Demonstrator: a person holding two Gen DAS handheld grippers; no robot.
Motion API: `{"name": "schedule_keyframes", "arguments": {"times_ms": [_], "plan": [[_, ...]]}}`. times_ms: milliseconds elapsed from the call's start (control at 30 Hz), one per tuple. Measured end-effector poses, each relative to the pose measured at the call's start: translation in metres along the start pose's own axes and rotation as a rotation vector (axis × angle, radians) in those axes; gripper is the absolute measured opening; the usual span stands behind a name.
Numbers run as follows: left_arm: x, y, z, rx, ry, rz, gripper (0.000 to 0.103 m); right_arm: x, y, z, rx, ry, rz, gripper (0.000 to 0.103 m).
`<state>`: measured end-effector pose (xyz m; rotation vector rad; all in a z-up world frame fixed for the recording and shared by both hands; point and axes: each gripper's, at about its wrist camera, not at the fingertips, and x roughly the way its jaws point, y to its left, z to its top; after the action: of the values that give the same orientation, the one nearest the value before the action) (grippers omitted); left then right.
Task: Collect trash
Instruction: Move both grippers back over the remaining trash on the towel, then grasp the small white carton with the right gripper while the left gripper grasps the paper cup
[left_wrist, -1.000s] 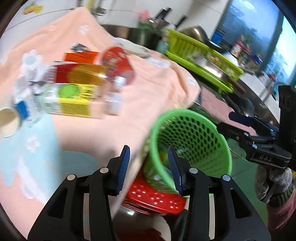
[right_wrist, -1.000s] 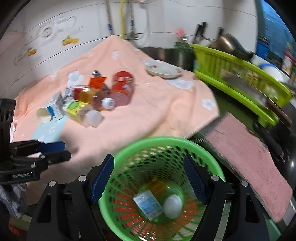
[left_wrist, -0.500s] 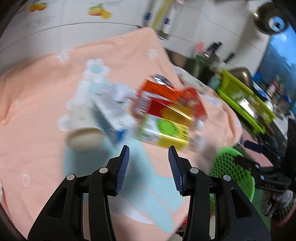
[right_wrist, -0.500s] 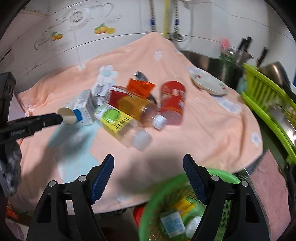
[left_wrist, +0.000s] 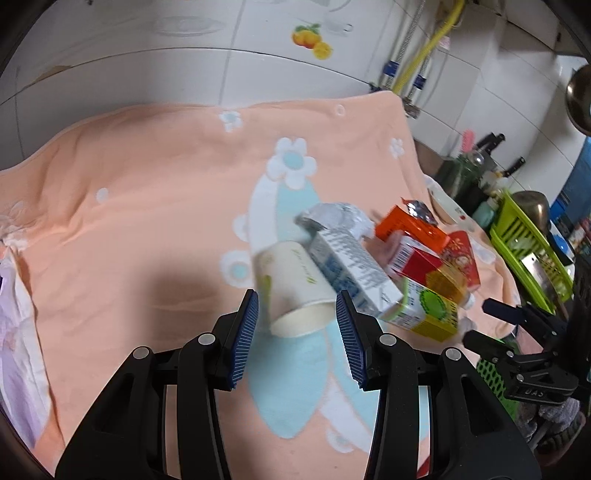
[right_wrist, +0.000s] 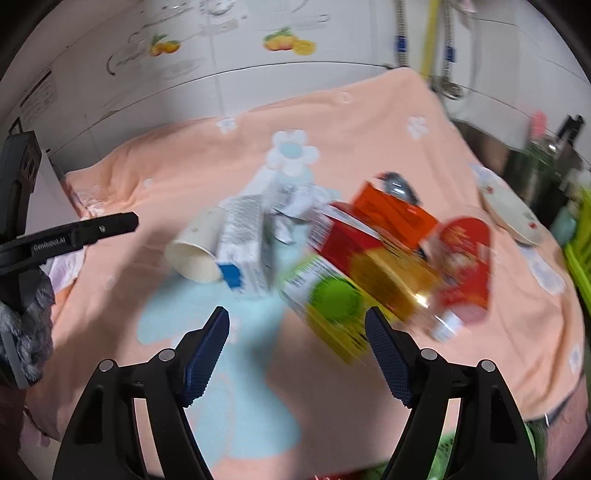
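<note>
A paper cup (left_wrist: 295, 291) lies on its side on the peach flowered towel (left_wrist: 147, 206) covering the surface, its open mouth toward the left gripper (left_wrist: 297, 336), whose fingers are spread on either side of it. A white-and-blue carton (left_wrist: 351, 269) presses against the cup. Beyond lie crumpled foil (left_wrist: 332, 216), an orange box (left_wrist: 410, 229), a red box (left_wrist: 417, 260) and a yellow-green labelled bottle (left_wrist: 424, 310) — all crowded together. The right gripper (right_wrist: 297, 350) hovers spread wide, empty, near the bottle. A plate (right_wrist: 509, 210) sits well apart.
</note>
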<state>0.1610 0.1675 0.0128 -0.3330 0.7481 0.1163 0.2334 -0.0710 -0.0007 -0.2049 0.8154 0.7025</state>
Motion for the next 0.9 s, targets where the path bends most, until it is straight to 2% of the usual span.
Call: {"name": "schedule_keyframes", "arguments": {"times_ms": [167,333,900], "plan": [[0.001,0.015,0.004,-0.021,-0.003,0.006,0.044,0.028,0.018,0.024,-0.028,0.024,0.044,0.071],[0.002,0.025,0.007,-0.032,-0.004,0.009,0.044,0.054,0.028,0.041,-0.052,0.044,0.052,0.07],[0.022,0.04,0.015,-0.067,0.026,-0.003,0.045,0.121,0.047,0.065,-0.094,0.118,0.023,0.061]]}}
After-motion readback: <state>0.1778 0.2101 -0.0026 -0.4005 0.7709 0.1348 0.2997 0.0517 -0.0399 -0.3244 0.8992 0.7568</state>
